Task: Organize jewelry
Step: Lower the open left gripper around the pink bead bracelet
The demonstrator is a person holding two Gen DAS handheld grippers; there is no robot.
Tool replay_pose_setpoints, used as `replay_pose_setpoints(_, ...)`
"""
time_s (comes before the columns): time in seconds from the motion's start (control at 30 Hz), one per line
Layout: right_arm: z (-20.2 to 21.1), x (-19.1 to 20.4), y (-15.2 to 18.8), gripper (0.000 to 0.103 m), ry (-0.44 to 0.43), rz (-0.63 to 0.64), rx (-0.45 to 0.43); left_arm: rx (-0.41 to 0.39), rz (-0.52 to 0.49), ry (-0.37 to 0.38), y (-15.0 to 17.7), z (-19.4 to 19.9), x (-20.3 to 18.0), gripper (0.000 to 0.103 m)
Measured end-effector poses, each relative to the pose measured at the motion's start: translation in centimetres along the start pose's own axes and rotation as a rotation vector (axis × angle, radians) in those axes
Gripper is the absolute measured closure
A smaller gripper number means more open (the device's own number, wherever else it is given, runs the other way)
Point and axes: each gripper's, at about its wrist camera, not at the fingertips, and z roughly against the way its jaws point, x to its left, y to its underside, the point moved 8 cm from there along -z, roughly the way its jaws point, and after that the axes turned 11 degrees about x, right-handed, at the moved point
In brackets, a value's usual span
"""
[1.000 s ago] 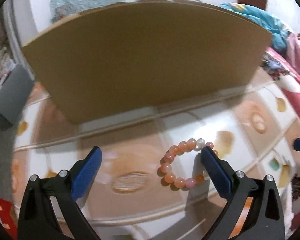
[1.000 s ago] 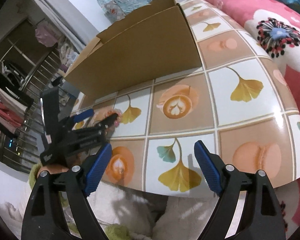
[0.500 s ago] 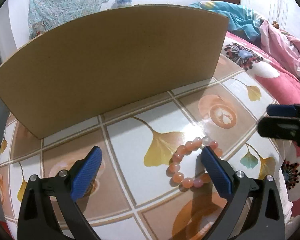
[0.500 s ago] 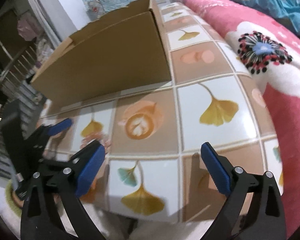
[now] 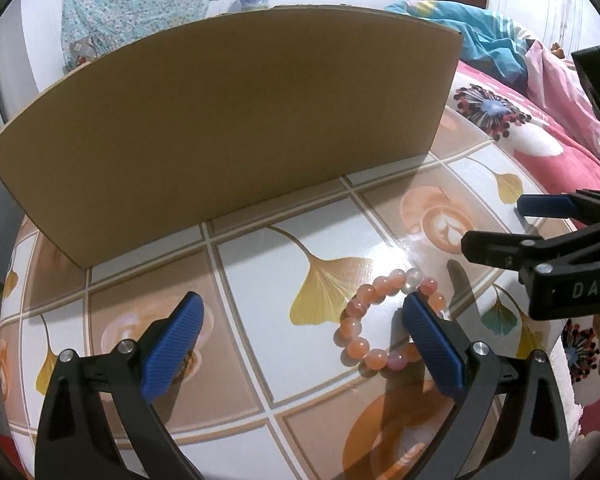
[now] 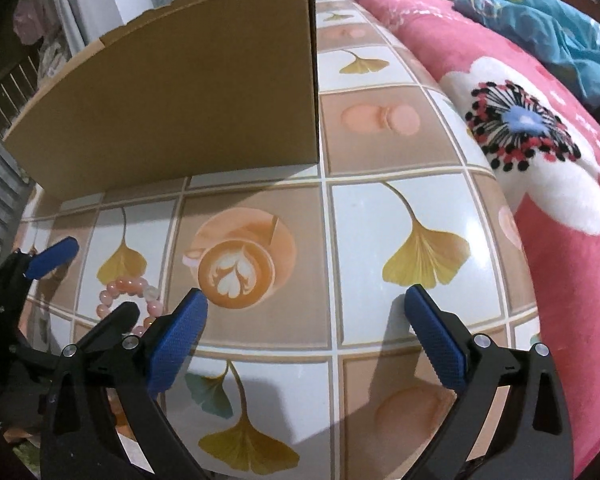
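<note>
Fingers of the left gripper [image 5: 300, 322] spread wide, nothing clamped, right blue pad lying over the near-right side of the pink bead bracelet [image 5: 380, 320], whether touching cannot be told; bracelet flat on the tiled tabletop [image 5: 260, 264], near its front right edge. Right gripper [image 6: 306, 312] likewise wide apart, having just been opening, empty over bare tiles, bracelet off to its left. Cardboard box [image 5: 228, 128] standing upright across the back, well apart from the beads, open tiles between. Pink floral blanket [image 6: 540, 160] pressed against the right table edge
</note>
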Motion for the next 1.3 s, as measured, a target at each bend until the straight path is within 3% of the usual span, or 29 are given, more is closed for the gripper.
replay_pose_setpoints(0.2, -0.2, 0.7, 0.4, 0.008, 0.088, 0.043, 0.000, 0.016, 0.001, -0.001, -0.2, -0.1, -0.2, 0.005)
replay_pose_setpoints(0.83, 0.0, 0.9, 0.9, 0.008, 0.070, 0.064, 0.001, 0.079, -0.006, 0.001, -0.5, -0.6, -0.6, 0.005)
replay_pose_setpoints(1.3, -0.2, 1.2, 0.7, 0.008, 0.050, 0.153, 0.042, 0.095, -0.010, 0.002, -0.5, -0.6, -0.6, 0.005)
